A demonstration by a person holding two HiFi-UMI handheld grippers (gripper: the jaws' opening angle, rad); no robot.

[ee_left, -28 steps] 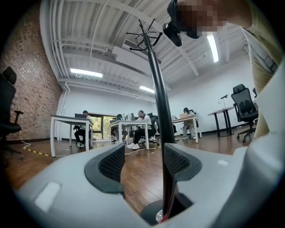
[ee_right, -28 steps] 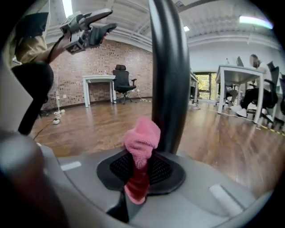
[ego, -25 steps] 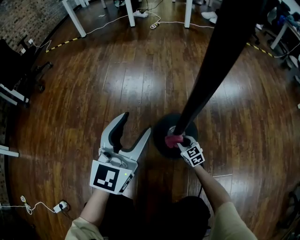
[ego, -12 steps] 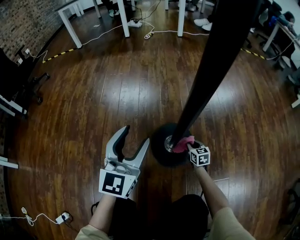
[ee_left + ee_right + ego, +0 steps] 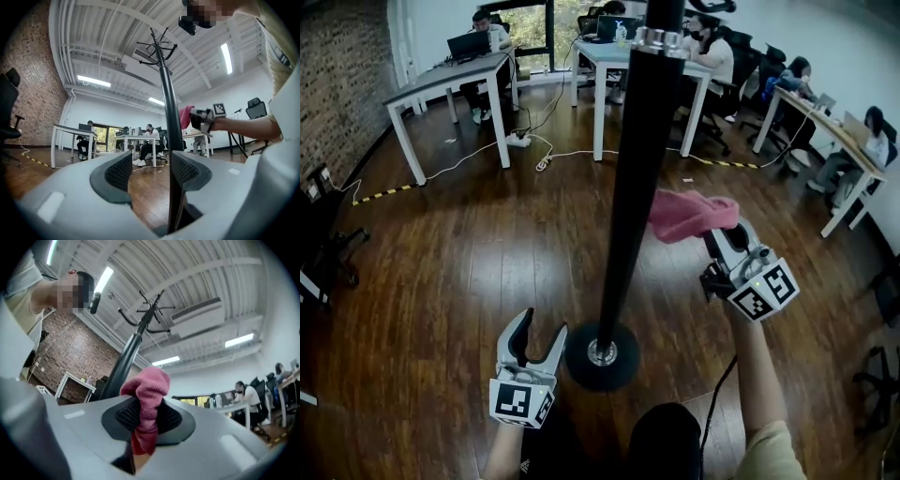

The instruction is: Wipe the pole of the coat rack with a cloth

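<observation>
Two items: right hand-held gripper [image 5: 718,236] is clenching pink cloth [image 5: 689,214] just beside pole [image 5: 630,187]; left hand-held gripper [image 5: 542,330] is hovering released near base [image 5: 581,364].

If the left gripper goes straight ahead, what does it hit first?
Likely the coat rack pole, low down: it stands ahead of the left gripper, in line with the gap between its open jaws, nearer the right one. Depth is unclear.

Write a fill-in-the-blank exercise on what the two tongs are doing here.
The right tongs are shut on a ____ cloth.
The left tongs are ____, gripping nothing.
In the head view, the cloth is on the ____ side of the coat rack pole.
Missing words: pink; open; right.
</observation>
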